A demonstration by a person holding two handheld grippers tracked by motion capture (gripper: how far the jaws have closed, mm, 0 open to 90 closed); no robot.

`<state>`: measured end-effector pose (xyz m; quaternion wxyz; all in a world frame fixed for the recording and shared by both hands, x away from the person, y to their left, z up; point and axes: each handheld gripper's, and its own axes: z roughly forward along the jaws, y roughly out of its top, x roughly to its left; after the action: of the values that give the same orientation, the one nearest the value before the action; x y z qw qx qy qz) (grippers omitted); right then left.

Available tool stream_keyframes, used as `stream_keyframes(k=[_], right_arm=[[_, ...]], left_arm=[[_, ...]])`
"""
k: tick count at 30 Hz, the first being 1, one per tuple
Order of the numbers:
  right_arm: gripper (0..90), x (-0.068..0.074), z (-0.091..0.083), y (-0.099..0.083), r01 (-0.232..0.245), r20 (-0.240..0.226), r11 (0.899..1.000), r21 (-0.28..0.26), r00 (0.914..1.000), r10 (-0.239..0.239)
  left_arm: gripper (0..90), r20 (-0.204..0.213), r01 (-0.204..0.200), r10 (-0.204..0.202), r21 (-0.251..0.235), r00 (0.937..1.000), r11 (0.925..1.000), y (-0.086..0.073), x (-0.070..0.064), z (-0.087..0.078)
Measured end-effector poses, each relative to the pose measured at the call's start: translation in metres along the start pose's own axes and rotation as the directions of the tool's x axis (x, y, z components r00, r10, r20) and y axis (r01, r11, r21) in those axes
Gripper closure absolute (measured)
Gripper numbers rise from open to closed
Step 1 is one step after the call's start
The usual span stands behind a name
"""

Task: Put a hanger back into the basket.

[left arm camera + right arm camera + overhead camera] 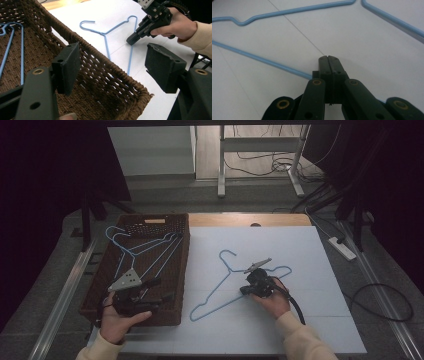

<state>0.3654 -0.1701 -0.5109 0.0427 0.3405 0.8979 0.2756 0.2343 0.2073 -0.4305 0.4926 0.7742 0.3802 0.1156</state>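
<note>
A blue wire hanger [212, 293] lies flat on the white table cover, hook pointing away from me. My right gripper [243, 291] is shut on its long bottom wire; in the right gripper view the jaws [328, 58] meet with the blue wire [262, 60] running in under them. My left gripper [160, 289] hovers open over the near right corner of a brown wicker basket [184, 270]. In the left gripper view its wide-apart jaws [113, 65] frame the basket wall [100, 75], with the hanger [107, 47] and the right gripper [131, 40] beyond.
More blue hangers [142, 251] lie inside the basket, also seen as blue hangers [22, 50] in the left gripper view. The white cover [300, 320] stretches right and toward me. A power strip [342, 247] and cables lie on the floor to the right.
</note>
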Motion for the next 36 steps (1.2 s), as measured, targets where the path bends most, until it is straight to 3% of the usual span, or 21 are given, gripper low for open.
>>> stream_keyframes(k=[15,23,24,36], right_arm=[[90.0,0.005,-0.011,-0.017,0.021,-0.025,1.000,0.008,0.9995,-0.021],[90.0,0.032,0.008,0.002,0.067,-0.063,0.998,0.008,0.9958,-0.066],[90.0,0.033,0.008,0.002,0.061,-0.086,0.998,0.011,0.9945,-0.060],[90.0,0.045,-0.003,-0.015,0.078,-0.107,0.997,0.023,0.9914,-0.075]], left_arm=[[29.1,-0.006,-0.001,0.001,-0.004,1.0000,1.0000,0.001,-0.001,-0.002],[29.1,-0.001,-0.003,0.003,-0.002,1.0000,1.0000,0.001,0.000,0.000],[29.1,-0.001,-0.002,0.002,-0.002,1.0000,1.0000,0.001,0.001,0.000],[29.2,-0.003,-0.003,0.003,-0.008,1.0000,1.0000,0.002,0.000,-0.003]])
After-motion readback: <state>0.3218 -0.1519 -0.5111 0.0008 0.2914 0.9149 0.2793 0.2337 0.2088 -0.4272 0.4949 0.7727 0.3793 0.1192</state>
